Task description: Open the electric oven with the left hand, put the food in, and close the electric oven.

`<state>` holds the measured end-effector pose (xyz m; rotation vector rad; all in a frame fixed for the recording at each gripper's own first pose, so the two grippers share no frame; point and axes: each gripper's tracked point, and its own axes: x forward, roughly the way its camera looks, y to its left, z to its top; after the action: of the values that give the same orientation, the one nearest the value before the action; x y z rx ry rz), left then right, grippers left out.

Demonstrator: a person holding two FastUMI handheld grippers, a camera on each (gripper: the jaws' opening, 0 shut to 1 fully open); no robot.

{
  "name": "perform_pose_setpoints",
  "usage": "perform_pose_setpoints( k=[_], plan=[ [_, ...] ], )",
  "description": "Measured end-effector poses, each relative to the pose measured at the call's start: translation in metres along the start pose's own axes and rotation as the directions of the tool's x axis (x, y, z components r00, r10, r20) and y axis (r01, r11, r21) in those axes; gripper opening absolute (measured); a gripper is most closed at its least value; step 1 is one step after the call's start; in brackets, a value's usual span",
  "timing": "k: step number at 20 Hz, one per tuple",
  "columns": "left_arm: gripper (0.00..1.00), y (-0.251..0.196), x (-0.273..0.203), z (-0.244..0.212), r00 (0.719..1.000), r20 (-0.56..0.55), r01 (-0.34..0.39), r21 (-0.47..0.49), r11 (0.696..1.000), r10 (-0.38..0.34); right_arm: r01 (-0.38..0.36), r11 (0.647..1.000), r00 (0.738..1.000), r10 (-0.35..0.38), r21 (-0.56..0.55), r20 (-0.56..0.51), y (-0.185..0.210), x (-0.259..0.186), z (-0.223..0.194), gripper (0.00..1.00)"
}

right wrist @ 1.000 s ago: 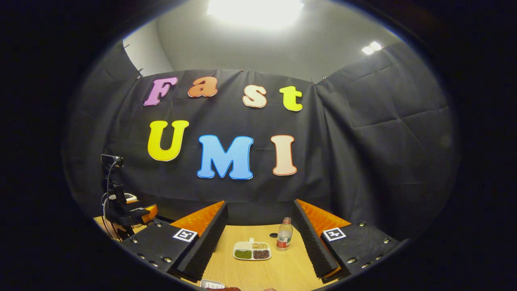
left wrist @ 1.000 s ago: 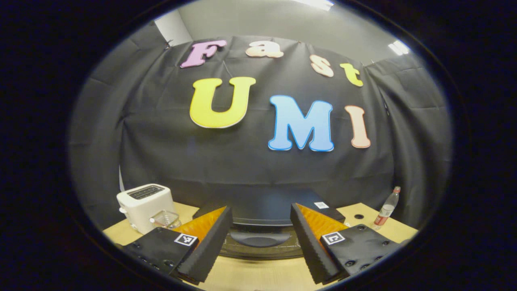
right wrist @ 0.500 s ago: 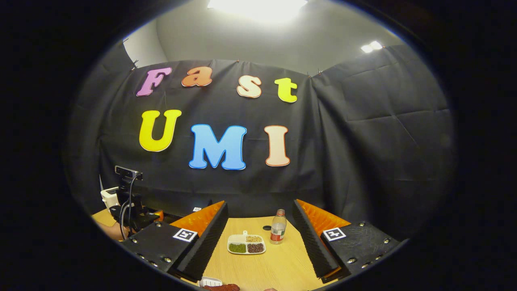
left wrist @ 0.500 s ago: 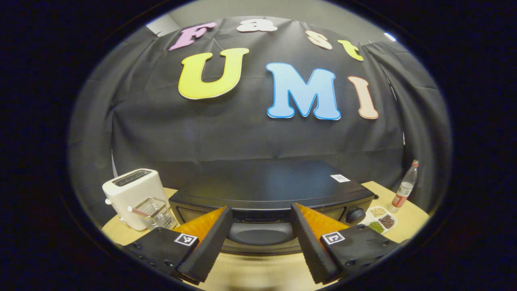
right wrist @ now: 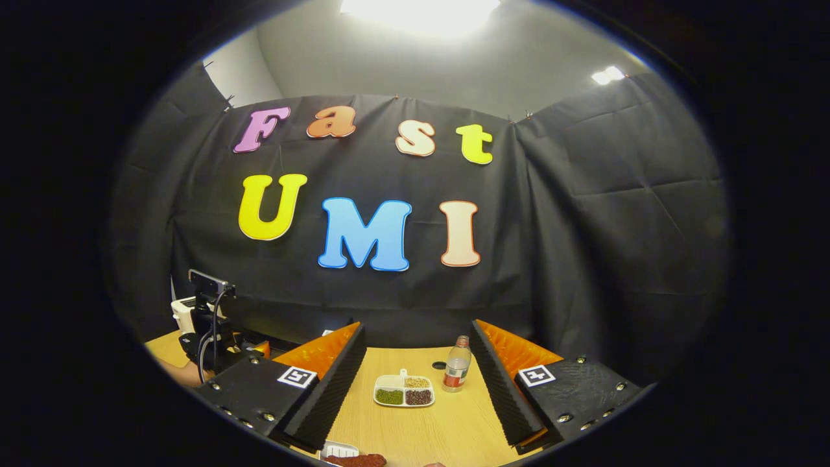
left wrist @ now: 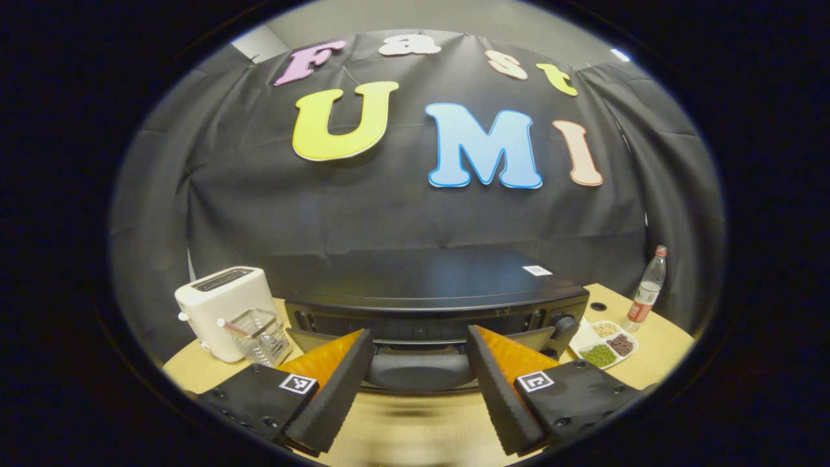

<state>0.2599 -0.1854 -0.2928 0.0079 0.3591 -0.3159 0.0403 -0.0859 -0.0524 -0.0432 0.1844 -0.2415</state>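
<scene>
In the left gripper view, a white toaster (left wrist: 224, 311) is seen at the far left of the wooden surface (left wrist: 194, 370), with a clear glass container (left wrist: 258, 335) just beside it. The black oven (left wrist: 434, 305) is placed in the middle, directly ahead of the left hand-held gripper (left wrist: 420, 376), whose fingers are spread wide with nothing between them. The oven door handle (left wrist: 418, 370) is framed between the two fingers, just beyond their tips; whether it is touched cannot be told, and the door looks slightly tilted out at the top (the gap is hard to judge). To the right of the oven a white divided dish (left wrist: 603, 344) of green, brown and pale grains is set, and a plastic bottle (left wrist: 645, 292) with a red label stands further right, near the cloth wall.

In the right gripper view, the other gripper's body (right wrist: 207, 324) with its cable is seen at the left, and part of a hand beneath it. The right hand-held gripper (right wrist: 418, 383) is held open and empty above the surface, well apart from the dish (right wrist: 403, 392) and bottle (right wrist: 457, 373) ahead. A reddish piece of food (right wrist: 355, 460) on a small white tray (right wrist: 338, 449) is seen at the bottom edge, below the left finger.

The booth is hung with black cloth, under a grey ceiling with bright lamps.
</scene>
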Motion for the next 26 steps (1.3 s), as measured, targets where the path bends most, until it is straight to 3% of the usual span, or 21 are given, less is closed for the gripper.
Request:
perform_pose_setpoints(
  k=[15,21,26],
  plan=[
    [0.98,0.001,-0.064,-0.085,0.991,-0.131,-0.024,-0.03,0.999,0.02,-0.125,0.992,0.99,0.125,0.002,-0.062,0.015,-0.014,-0.022,0.97],
    [0.99,0.001,-0.079,-0.132,0.974,-0.222,-0.054,-0.03,0.998,0.046,-0.157,0.988,0.983,0.157,0.006,-0.099,0.009,-0.023,-0.031,0.98],
    [0.99,0.003,-0.086,-0.143,0.965,-0.252,-0.083,-0.033,0.996,0.072,-0.173,0.985,0.979,0.174,0.014,-0.108,0.0,-0.028,-0.034,0.97]
  ],
)
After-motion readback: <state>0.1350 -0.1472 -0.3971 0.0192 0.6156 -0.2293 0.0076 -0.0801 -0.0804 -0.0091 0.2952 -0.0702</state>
